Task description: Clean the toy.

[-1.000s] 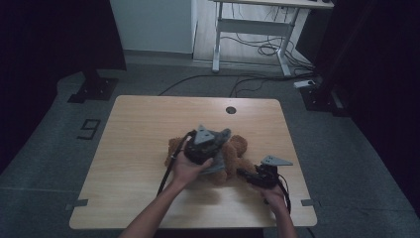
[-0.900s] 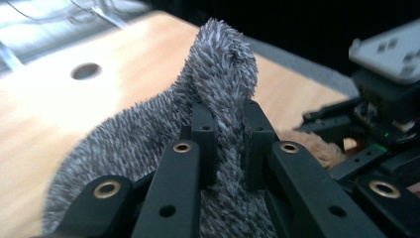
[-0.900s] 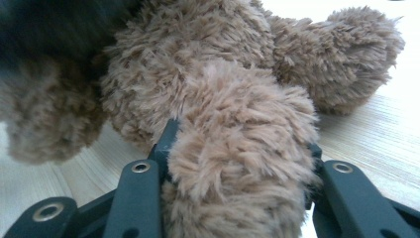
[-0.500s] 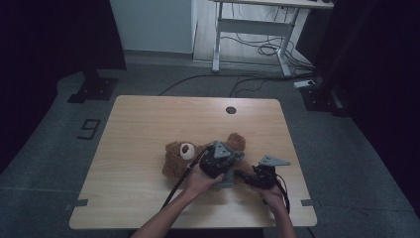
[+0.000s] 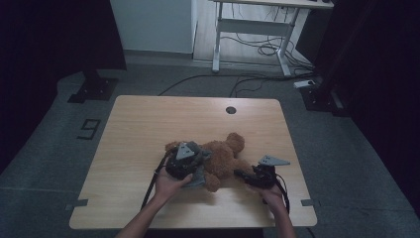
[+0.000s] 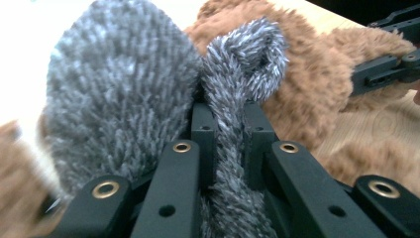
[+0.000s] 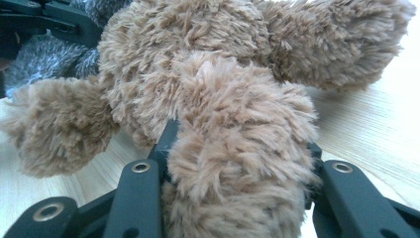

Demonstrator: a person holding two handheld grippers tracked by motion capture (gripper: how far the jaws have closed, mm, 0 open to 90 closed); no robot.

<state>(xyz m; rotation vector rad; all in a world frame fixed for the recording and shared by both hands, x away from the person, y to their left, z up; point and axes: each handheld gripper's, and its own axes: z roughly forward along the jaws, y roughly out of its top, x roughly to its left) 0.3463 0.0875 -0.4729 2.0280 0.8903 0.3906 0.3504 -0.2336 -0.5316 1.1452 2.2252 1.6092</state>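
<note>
The left gripper [image 6: 225,148] has its jaws pinched nearly together on a strip of grey cloth [image 6: 233,99]; the strip runs up between them and curls over just past the tips. A broader lobe of the same grey cloth spreads to the left of the jaws. Behind and to the right of it lies the bear [image 6: 307,74], brown and furry.

The right gripper [image 7: 237,148] has its jaws part open and pressed on a limb of the bear, which fills the gap between them. The bear's body rises straight ahead of these jaws, another limb to their left, the left gripper beyond.

In the high view the bear [image 5: 223,156] lies on the desk [image 5: 148,124] between the left gripper [image 5: 185,161] and the right gripper [image 5: 252,174]. Its head is partly covered by the left gripper and cloth, so its face cannot be made out.

The desk's near edge is close behind both hands; beyond the bear there is wide bare wood up to the far edge.
</note>
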